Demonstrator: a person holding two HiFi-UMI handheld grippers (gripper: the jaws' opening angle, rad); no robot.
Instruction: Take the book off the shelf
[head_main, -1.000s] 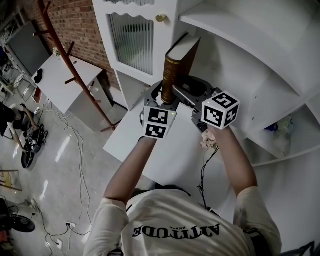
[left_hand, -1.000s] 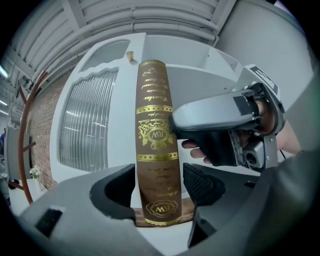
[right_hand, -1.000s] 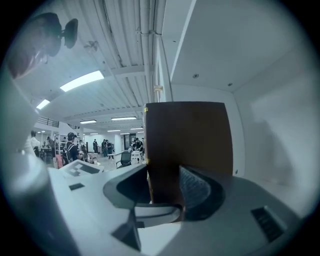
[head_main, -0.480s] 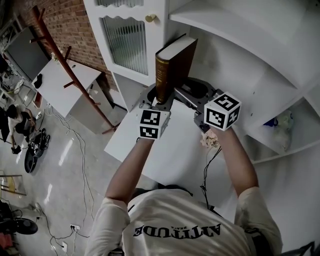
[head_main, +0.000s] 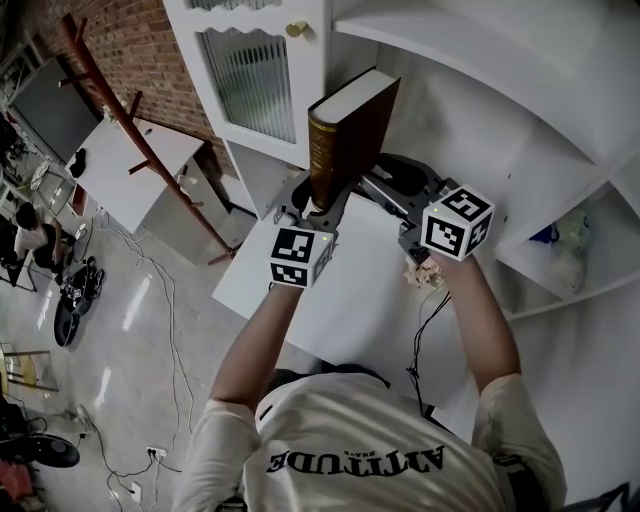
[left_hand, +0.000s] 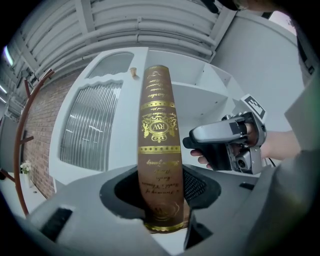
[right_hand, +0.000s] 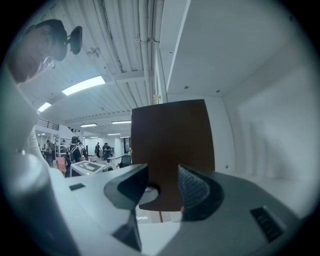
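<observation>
- The book (head_main: 350, 130) stands upright with the foot of its gilt spine between the jaws of the left gripper (head_main: 318, 205). The spine faces that gripper and the broad brown cover faces the right gripper (head_main: 378, 190).
- The left jaws have just been closing, and their pads now clamp the spine from both sides, low down near its bottom edge.
- The right jaws have also been narrowing but stand apart. The cover lies just beyond their tips and fills the gap between them, with no pad pressing on it.
- Above the left jaws, the book's top corner comes close under the front edge of the shelf board (head_main: 480, 60).
- To the left of the left jaws stands the cabinet door (head_main: 255, 85) with ribbed glass and a brass knob (head_main: 296, 29), near the book but apart from it.
- Beyond both pairs of jaws the white alcove closes the way. To the right of the right jaws are the curved side shelves (head_main: 560, 290).
- Behind the jaws, toward the person, the white ledge (head_main: 330, 310) lies bare below both grippers. No view shows whether the book's foot touches it.
- Both forearms reach forward side by side with the grippers pointing level. They converge on the book, the left gripper square to the spine and the right angled in from the cover side.
</observation>
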